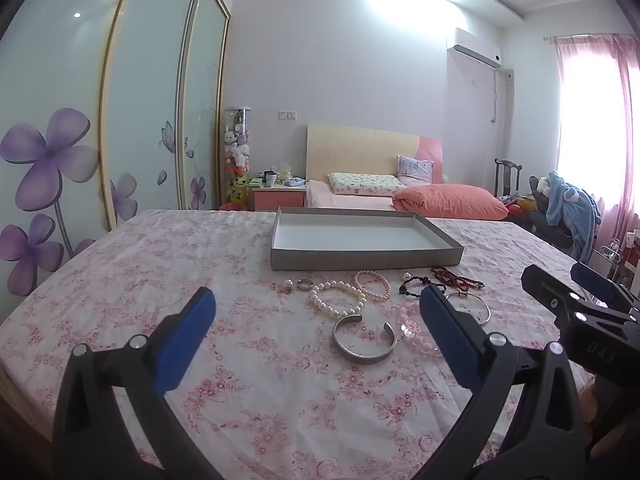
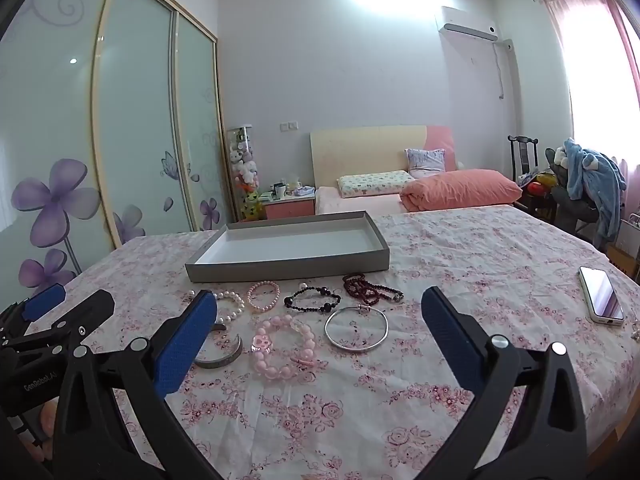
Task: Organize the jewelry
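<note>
Both grippers hover above the near part of the floral-clothed table (image 2: 460, 264), the left gripper (image 1: 318, 300) and right gripper (image 2: 320, 302) each spread wide, gripping nothing. Just beyond lie the silver cuff (image 1: 362, 340), pink bead bracelet (image 2: 282, 350) and thin silver bangle (image 2: 356, 328); farther in, the white pearl bracelet (image 1: 336, 300), pink pearl bracelet (image 2: 263, 296), black bead bracelet (image 2: 312, 299) and dark red beads (image 2: 370, 290). Behind them sits the grey tray (image 2: 288, 270). A phone (image 2: 601, 294) lies near the right edge.
</note>
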A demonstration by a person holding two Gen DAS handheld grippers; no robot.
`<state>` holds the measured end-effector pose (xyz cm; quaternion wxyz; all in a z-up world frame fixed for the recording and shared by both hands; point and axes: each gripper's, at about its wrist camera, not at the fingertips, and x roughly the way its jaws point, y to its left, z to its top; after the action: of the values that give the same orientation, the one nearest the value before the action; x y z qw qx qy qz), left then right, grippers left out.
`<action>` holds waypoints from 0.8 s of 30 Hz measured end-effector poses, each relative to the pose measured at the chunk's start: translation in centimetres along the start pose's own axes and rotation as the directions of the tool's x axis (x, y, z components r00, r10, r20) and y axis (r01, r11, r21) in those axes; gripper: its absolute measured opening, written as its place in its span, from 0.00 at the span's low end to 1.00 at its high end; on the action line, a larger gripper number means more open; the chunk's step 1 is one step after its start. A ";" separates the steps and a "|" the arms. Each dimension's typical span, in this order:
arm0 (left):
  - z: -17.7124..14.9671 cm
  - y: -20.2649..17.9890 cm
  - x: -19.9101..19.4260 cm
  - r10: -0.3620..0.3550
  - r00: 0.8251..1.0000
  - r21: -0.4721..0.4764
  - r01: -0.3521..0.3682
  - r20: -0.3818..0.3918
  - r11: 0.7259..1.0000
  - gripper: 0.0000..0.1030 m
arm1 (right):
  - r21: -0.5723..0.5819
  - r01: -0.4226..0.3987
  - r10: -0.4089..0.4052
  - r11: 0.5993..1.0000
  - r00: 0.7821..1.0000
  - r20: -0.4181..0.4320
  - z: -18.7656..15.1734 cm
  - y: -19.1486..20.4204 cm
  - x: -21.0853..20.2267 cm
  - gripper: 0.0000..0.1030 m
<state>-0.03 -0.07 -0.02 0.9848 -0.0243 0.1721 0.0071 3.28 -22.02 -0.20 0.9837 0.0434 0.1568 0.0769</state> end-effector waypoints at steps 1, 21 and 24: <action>0.0 0.0 0.0 -0.003 1.000 0.000 0.003 -0.002 1.000 0.96 | 0.000 0.000 0.000 1.000 1.000 0.000 0.0 0.0 0.0 0.98; 0.0 0.1 0.0 -0.004 1.000 -0.001 0.004 -0.003 1.000 0.96 | 0.003 -0.002 0.002 1.000 1.000 -0.002 -0.1 -0.1 0.0 0.98; 0.0 0.1 0.0 -0.004 1.000 0.000 0.004 -0.002 1.000 0.96 | 0.003 -0.002 0.002 1.000 1.000 -0.001 -0.1 -0.1 0.0 0.98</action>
<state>0.01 -0.01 -0.01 0.9845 -0.0248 0.1733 0.0052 3.31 -22.11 -0.28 0.9835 0.0447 0.1575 0.0775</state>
